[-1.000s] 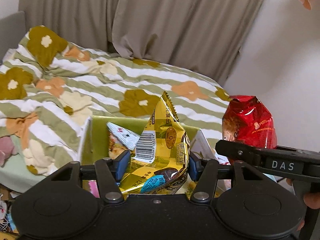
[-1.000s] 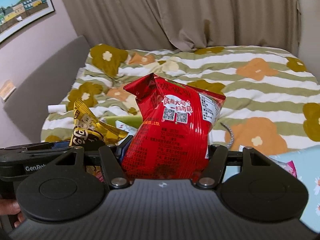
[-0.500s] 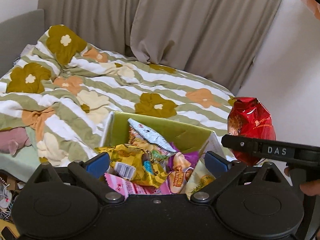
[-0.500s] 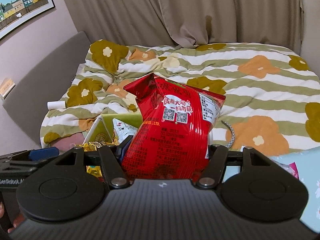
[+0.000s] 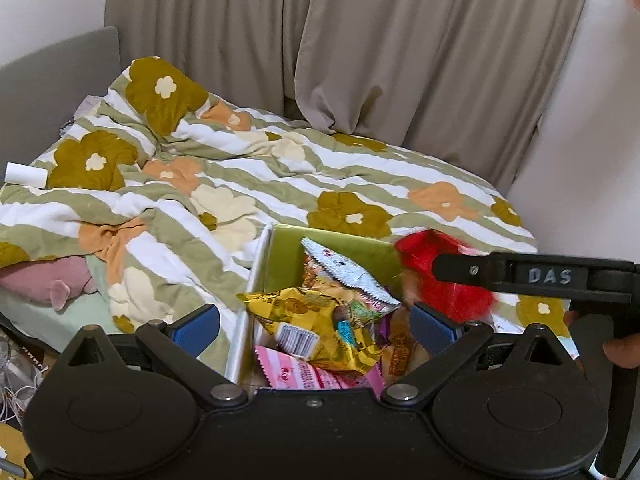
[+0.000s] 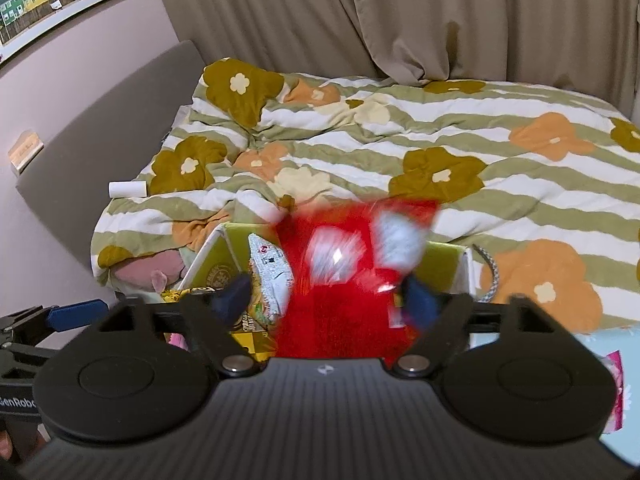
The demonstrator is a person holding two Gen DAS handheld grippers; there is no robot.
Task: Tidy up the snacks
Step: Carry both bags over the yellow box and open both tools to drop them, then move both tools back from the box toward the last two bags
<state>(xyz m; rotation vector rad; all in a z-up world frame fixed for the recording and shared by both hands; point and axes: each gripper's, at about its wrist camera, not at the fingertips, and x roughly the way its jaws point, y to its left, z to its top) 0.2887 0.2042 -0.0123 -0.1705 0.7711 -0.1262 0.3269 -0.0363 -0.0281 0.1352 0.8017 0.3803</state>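
Observation:
A green cardboard box (image 5: pixel 286 256) sits on the bed and holds several snack packets. A gold packet (image 5: pixel 320 314) lies loose on top of them, below my left gripper (image 5: pixel 316 326), which stands open around nothing. The jaws of my right gripper (image 6: pixel 326 302) are opening, and the red snack bag (image 6: pixel 344 280) between them is a motion blur, dropping over the box (image 6: pixel 216 264) free of the pads. In the left wrist view the red bag (image 5: pixel 440 280) shows at the box's right edge, behind a black finger (image 5: pixel 520 276) of the right gripper.
A striped floral quilt (image 5: pixel 280 176) covers the bed, with beige curtains behind. A pink plush toy (image 5: pixel 52 280) lies at the bed's left edge, and a white roll (image 6: pixel 128 189) near the grey headboard. A braided cable (image 6: pixel 490 268) and a pink packet (image 6: pixel 614 392) lie right of the box.
My left gripper opened and the gold packet fell into the box. My right gripper, shut on the red bag until half a second ago, has spread its jaws and the bag is falling.

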